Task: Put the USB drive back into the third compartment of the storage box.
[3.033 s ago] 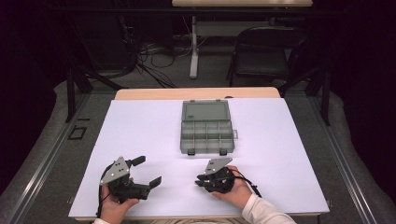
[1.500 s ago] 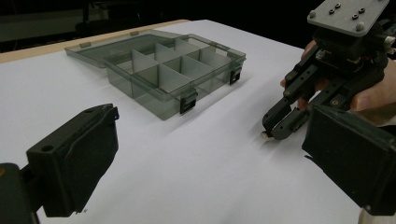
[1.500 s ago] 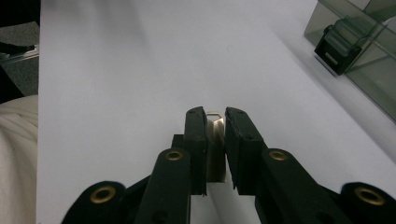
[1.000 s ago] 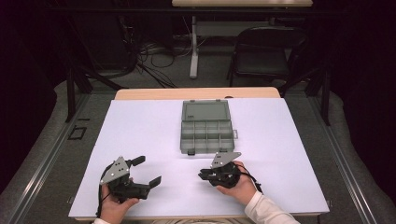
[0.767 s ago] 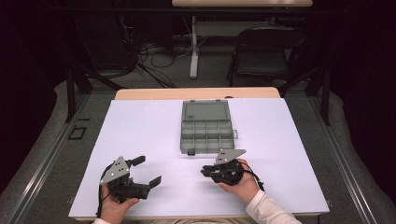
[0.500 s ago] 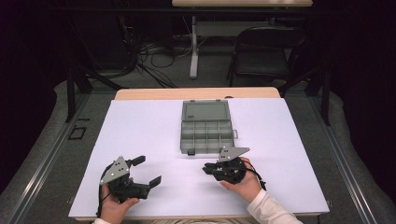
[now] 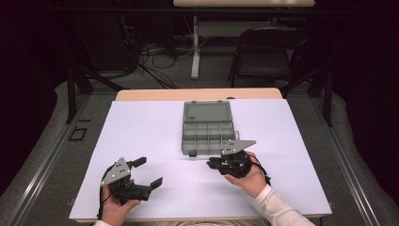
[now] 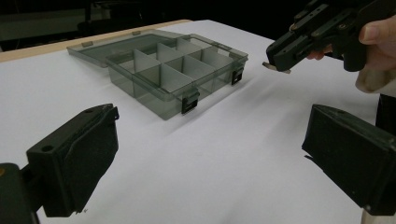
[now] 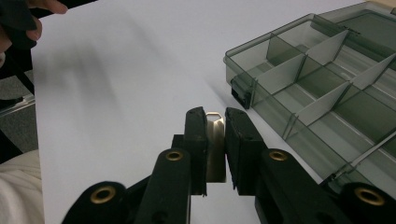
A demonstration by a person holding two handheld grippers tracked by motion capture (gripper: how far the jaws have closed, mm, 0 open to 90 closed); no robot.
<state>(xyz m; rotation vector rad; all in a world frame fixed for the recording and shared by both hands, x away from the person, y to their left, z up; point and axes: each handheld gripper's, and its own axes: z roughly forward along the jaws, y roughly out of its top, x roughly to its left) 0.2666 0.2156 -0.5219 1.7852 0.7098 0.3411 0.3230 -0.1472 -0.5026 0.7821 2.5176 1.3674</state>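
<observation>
A smoky clear organiser box lies open mid-table, its lid folded back and its compartments bare. My right gripper hovers just in front of the box's near edge, shut on a small flat silver metal piece that pokes out past the jaw tips. From the left gripper view that right gripper hangs above the sheet near the box. My left gripper rests at the near left, jaws wide open with nothing between them.
A white sheet covers the table. Two black latches stick out of the box's near wall. Beyond the far edge stand a folding chair and floor cables. The person's left hand shows far off.
My right gripper, shut on the metal piece, has moved forward and to the right, closer to the box's near edge. The left gripper has stayed put.
</observation>
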